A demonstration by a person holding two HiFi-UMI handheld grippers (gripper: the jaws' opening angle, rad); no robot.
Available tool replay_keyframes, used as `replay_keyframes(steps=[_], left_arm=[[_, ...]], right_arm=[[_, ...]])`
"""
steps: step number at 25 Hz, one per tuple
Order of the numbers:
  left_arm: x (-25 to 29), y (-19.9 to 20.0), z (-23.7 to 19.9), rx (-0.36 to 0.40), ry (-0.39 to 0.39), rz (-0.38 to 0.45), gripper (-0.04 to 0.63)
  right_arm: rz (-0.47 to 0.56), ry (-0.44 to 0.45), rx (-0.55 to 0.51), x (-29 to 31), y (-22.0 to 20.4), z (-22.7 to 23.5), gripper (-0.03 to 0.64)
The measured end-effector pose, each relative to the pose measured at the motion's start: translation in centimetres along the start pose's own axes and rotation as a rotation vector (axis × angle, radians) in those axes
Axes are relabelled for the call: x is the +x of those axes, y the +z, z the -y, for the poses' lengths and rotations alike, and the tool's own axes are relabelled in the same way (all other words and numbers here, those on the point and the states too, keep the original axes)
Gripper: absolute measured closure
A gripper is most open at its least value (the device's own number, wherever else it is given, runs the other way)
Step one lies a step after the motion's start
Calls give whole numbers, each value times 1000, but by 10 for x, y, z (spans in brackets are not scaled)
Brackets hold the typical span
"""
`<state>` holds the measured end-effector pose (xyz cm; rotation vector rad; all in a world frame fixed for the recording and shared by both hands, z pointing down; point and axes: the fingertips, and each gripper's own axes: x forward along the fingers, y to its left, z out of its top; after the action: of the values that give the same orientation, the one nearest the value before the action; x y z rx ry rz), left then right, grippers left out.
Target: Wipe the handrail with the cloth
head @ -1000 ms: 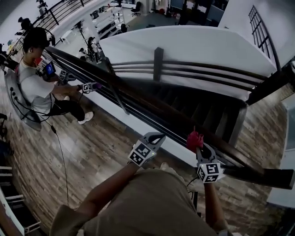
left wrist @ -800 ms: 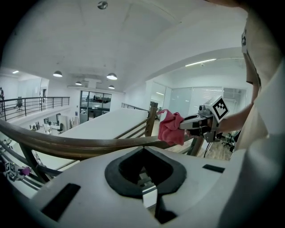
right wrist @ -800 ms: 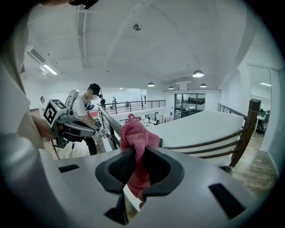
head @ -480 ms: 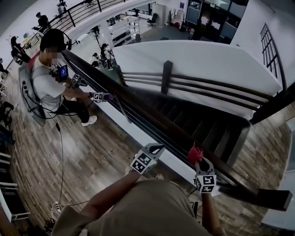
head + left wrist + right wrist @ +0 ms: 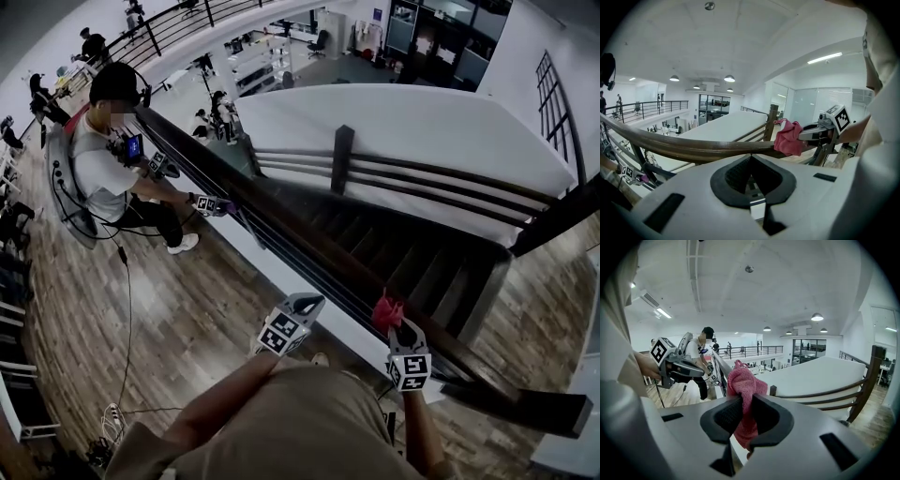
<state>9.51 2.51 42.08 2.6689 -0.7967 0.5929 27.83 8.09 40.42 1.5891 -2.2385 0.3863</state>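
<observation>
A dark wooden handrail point(image 5: 281, 220) runs diagonally from upper left to lower right in the head view. My right gripper point(image 5: 392, 322) is shut on a pink cloth point(image 5: 385, 308), which rests against the rail's near side. In the right gripper view the cloth point(image 5: 744, 385) is bunched between the pads of my right gripper point(image 5: 746, 401). My left gripper point(image 5: 306, 304) hovers just left of the rail, its jaws together and holding nothing. The left gripper view shows the handrail point(image 5: 693, 147) crossing close in front of my left gripper point(image 5: 751, 157), with the cloth point(image 5: 788, 138) on it.
Another person point(image 5: 105, 155) stands farther up the rail with two grippers and a purple cloth point(image 5: 223, 207). Beyond the rail a dark stairwell point(image 5: 412, 248) drops away beside a white parapet point(image 5: 403, 117). Wooden floor point(image 5: 169, 319) with a cable lies on my side.
The head view has shifted and tilted. My right gripper still holds the cloth at the rail, and my left gripper stays beside it. The other person's grippers have slid slightly along the rail.
</observation>
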Motion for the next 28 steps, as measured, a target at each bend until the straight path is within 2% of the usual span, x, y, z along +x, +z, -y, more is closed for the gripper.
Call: replay_keyframes(steps=[13, 28], left_arm=[[6, -5, 23, 14, -4, -12, 578], [1, -9, 26, 22, -8, -23, 578]], right_arm=[[9, 1, 8, -16, -16, 4, 557], [4, -22, 25, -21, -22, 7, 557]])
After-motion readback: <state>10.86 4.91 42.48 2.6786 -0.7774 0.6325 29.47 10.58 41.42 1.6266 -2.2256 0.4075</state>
